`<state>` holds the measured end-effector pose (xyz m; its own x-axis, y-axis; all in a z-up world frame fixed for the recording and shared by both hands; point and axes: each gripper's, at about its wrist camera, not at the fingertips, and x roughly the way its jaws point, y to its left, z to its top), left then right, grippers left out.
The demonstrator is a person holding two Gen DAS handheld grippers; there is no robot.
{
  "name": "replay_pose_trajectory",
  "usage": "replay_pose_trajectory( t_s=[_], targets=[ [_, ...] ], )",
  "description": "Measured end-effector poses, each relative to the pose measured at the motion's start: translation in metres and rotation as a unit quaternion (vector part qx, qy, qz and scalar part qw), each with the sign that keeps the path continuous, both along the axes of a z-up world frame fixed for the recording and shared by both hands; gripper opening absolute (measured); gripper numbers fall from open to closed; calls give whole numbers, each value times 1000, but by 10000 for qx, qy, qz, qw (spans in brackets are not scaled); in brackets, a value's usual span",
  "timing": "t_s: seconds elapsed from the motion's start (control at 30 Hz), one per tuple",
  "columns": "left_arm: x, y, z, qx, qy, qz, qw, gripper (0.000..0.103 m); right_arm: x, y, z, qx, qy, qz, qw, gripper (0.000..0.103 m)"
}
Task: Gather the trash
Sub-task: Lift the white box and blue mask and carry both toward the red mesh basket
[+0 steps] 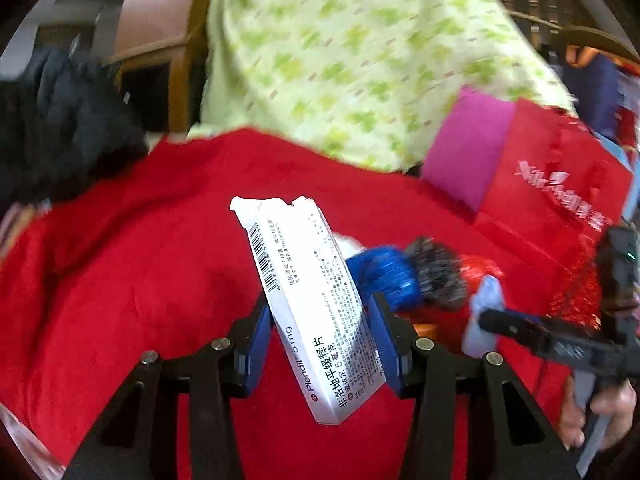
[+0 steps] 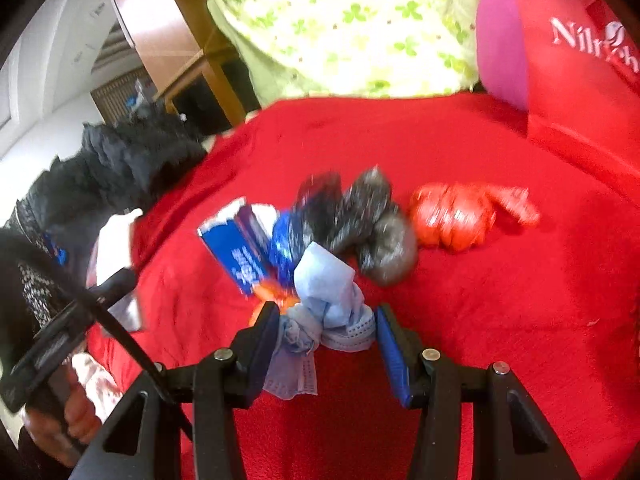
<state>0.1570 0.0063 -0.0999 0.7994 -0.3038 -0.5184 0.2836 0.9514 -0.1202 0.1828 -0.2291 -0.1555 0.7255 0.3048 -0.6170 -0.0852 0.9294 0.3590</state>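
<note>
My left gripper (image 1: pixel 320 309) is shut on a white medicine box (image 1: pixel 316 312), which stands tilted between the blue pads above the red blanket (image 1: pixel 160 280). My right gripper (image 2: pixel 326 313) is shut on a bundle of trash: crumpled light blue face masks (image 2: pixel 326 304), with a blue wrapper (image 2: pixel 240 252) and grey plastic bags (image 2: pixel 368 224) bunched just beyond them. Past the bundle, a knotted red plastic bag (image 2: pixel 452 220) lies on the blanket. The left wrist view shows the right gripper (image 1: pixel 484 316) low on the right with the masks (image 1: pixel 486 300) at its tip.
A green patterned cloth (image 1: pixel 360 60) rises behind the blanket. A red bag with white lettering (image 1: pixel 560 184) and a magenta item (image 1: pixel 464 152) stand at the right. A black jacket (image 2: pixel 120 160) lies at the left, with wooden furniture (image 2: pixel 168 40) behind it. A hand (image 2: pixel 60 416) holds the left gripper's handle.
</note>
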Motion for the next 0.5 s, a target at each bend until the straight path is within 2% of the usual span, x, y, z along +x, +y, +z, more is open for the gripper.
replay_pose_trajectory(
  t_s=[0.3,0.43,0.5],
  targets=[
    [-41,-41,49,76,-690,-265,9972,50,-45,-42,49,214,-995,-432,9939,52],
    [-56,-64,61,514,-1028,-180,9932,51,-64,-60,68,212,-1336,-604,9890,52],
    [-61,-76,64,727,-1038,-176,9918,51,-68,-69,72,199,-1438,-655,9872,52]
  ],
)
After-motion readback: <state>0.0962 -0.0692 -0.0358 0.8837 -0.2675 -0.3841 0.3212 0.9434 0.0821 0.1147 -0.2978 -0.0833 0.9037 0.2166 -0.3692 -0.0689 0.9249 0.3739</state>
